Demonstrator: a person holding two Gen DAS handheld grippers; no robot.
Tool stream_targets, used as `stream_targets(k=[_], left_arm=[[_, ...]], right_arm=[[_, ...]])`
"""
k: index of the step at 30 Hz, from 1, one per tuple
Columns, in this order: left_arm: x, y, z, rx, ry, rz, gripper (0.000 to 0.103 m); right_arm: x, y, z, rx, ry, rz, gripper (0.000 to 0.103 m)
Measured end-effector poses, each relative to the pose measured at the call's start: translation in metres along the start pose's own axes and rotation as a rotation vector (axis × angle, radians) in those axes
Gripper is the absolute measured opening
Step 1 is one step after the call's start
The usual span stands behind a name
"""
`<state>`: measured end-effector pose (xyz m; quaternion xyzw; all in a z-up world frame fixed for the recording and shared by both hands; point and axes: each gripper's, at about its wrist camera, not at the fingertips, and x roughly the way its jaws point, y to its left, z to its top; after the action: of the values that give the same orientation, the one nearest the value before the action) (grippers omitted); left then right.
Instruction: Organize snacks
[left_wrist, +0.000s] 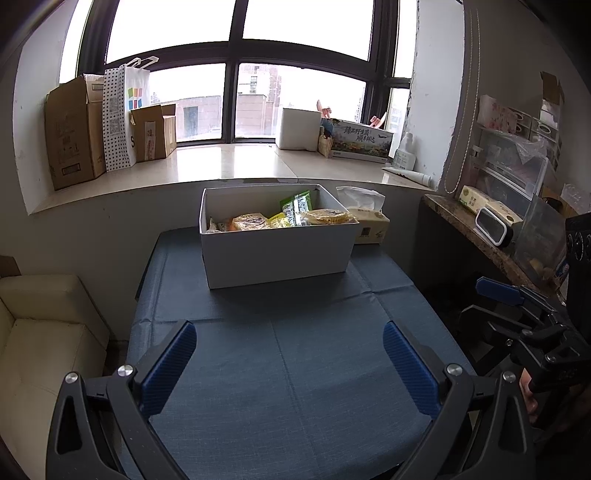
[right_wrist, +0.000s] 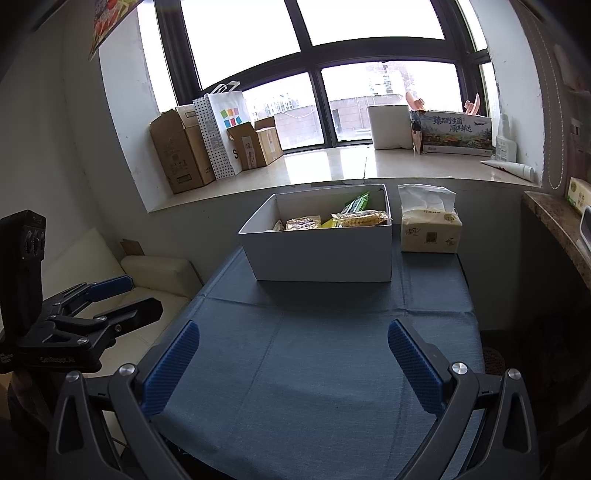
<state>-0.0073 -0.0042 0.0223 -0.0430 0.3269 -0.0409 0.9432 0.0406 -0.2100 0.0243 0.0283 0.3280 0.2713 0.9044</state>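
Note:
A white open box stands at the far end of the blue-clothed table; it also shows in the right wrist view. Several snack packets lie inside it, yellow, orange and green. My left gripper is open and empty, held above the near part of the table. My right gripper is open and empty too, at about the same distance from the box. Each gripper shows at the edge of the other's view: the right one and the left one.
A tissue pack stands right of the box. Cardboard boxes, a dotted paper bag and a printed carton line the window sill. A cream sofa is left of the table, a stone shelf to the right.

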Motion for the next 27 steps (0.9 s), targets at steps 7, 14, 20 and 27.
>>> stream_targets(k=[7, 14, 20, 27], left_arm=[[0.0, -0.0004, 0.0002, 0.003, 0.001, 0.005, 0.103], [0.0005, -0.001, 0.0005, 0.006, 0.005, 0.006, 0.103], [0.0012, -0.0012, 0.0001, 0.007, 0.009, 0.004, 0.103], [0.0018, -0.0028, 0.0001, 0.008, 0.012, 0.001, 0.103]], right_arm=[[0.0003, 0.0004, -0.0004, -0.001, 0.0, 0.001, 0.103], [0.0004, 0.0001, -0.001, 0.002, 0.002, 0.004, 0.103], [-0.0001, 0.0006, -0.0017, 0.003, 0.003, 0.005, 0.103], [-0.0002, 0.0007, -0.0021, 0.003, 0.006, 0.004, 0.103]])
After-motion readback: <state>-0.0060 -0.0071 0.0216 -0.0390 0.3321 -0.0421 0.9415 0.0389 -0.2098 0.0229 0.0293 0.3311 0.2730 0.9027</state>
